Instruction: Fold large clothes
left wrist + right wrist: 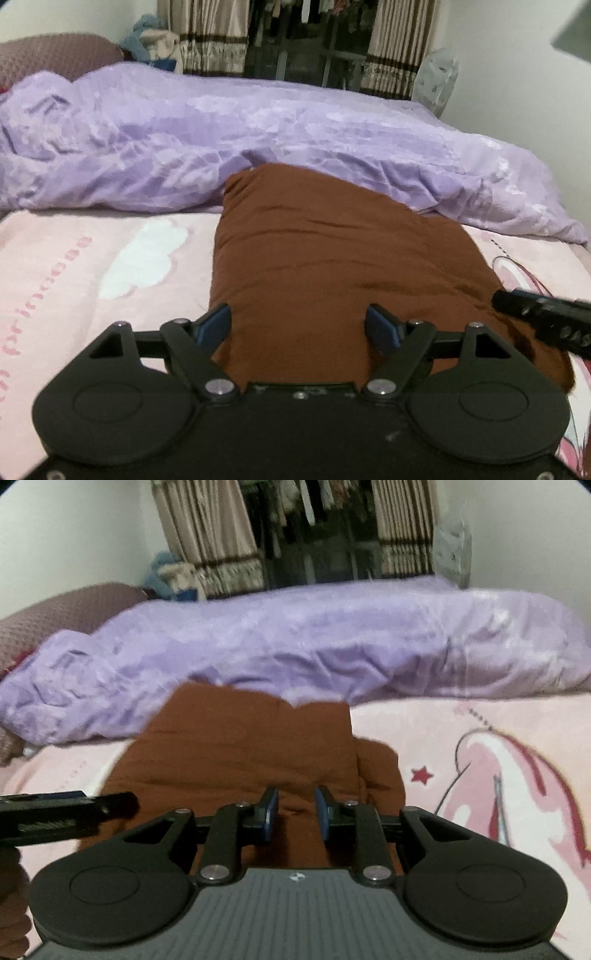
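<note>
A brown garment [332, 258] lies folded in a thick oblong on the pink bed sheet [92, 266]; it also shows in the right wrist view [240, 749]. My left gripper [301, 325] is open, its jaws wide apart over the garment's near end, holding nothing. My right gripper [295, 810] hovers over the garment's near right part with its blue pads [323, 812] a small gap apart and no cloth between them. Each gripper's finger shows at the edge of the other's view: the right one in the left wrist view [535, 310], the left one in the right wrist view [66, 808].
A crumpled purple duvet [258, 136] lies across the bed behind the garment, touching its far end. A mauve headboard [55, 51] stands far left. Curtains [214, 37] and hanging clothes are behind the bed. A cartoon print [498, 768] covers the sheet on the right.
</note>
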Tool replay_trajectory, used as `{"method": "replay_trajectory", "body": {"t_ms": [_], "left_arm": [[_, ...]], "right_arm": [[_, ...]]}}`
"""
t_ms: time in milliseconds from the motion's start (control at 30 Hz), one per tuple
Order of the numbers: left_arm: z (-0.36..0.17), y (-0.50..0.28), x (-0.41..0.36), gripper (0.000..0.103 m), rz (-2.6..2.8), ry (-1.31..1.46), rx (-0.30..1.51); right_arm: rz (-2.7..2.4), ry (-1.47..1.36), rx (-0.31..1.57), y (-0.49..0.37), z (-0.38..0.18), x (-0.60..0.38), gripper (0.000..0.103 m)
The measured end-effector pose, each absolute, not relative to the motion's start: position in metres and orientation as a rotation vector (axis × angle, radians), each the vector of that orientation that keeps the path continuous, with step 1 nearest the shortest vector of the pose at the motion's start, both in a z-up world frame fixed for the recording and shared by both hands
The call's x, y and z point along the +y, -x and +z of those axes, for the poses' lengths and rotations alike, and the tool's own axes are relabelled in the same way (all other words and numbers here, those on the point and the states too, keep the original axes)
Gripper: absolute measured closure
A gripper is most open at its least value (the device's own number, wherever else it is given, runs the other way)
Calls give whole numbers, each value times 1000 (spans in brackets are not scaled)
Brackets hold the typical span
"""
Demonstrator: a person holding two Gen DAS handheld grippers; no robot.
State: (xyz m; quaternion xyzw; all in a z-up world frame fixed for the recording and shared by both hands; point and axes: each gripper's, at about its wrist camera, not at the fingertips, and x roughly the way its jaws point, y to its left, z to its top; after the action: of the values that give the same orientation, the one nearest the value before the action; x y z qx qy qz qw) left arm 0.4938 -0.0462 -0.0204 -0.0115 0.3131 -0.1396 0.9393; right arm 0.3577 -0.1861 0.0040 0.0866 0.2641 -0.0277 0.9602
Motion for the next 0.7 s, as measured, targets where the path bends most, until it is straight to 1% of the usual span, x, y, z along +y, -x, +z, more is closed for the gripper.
{"method": "replay_trajectory", "body": {"t_ms": [133,267,367,533,700], "left_arm": [[-13,-454,-36,24,-297,41,609],[-22,-424,-24,24,-302,103,616],[-35,-415,-22,24,-321,133,640],[-64,-424,-34,24,-369,129,702],[-77,-426,-43,18,-374,82,689]], "right_arm": [[-42,-154,476,-317,20,-183,75],[-55,-161,464,-291,17,-183,75],[-68,-171,483,-287,7,-184,75],[-83,-171,551,-297,-24,-184,75],[-83,-198,578,-307,-51,-188,77]]}}
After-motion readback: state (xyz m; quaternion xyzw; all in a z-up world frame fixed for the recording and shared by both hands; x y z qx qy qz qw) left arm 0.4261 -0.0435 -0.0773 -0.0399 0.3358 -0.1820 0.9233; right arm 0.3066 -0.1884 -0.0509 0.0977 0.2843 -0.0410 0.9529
